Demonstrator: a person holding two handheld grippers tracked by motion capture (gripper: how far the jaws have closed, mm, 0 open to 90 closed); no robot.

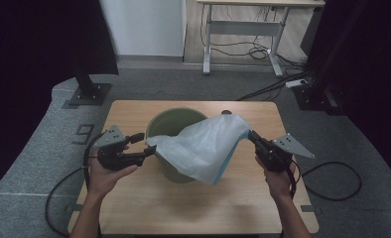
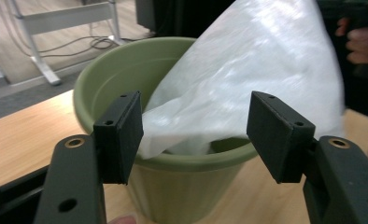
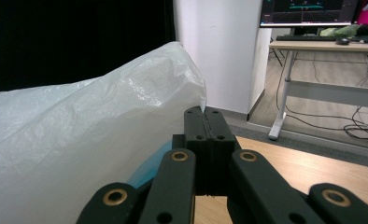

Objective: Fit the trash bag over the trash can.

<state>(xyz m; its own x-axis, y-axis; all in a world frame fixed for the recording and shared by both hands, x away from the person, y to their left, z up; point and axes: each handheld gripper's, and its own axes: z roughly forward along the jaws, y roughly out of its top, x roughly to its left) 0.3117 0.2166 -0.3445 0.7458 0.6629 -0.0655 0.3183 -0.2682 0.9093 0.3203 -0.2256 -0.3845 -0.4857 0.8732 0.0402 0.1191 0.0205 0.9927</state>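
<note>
On a wooden table (image 1: 149, 198), a green bucket (image 1: 169, 125) stood mid-table. The right gripper (image 1: 253, 136) pinched a white plastic bag (image 1: 203, 146) draped over its rim; the left gripper (image 1: 143, 142) hung spread beside the bag's edge.

Thin crinkled white plastic bag (image 1: 203, 144), matt green, probably plastic bucket (image 2: 126, 79), smooth pale wood table (image 1: 149, 198).
</note>
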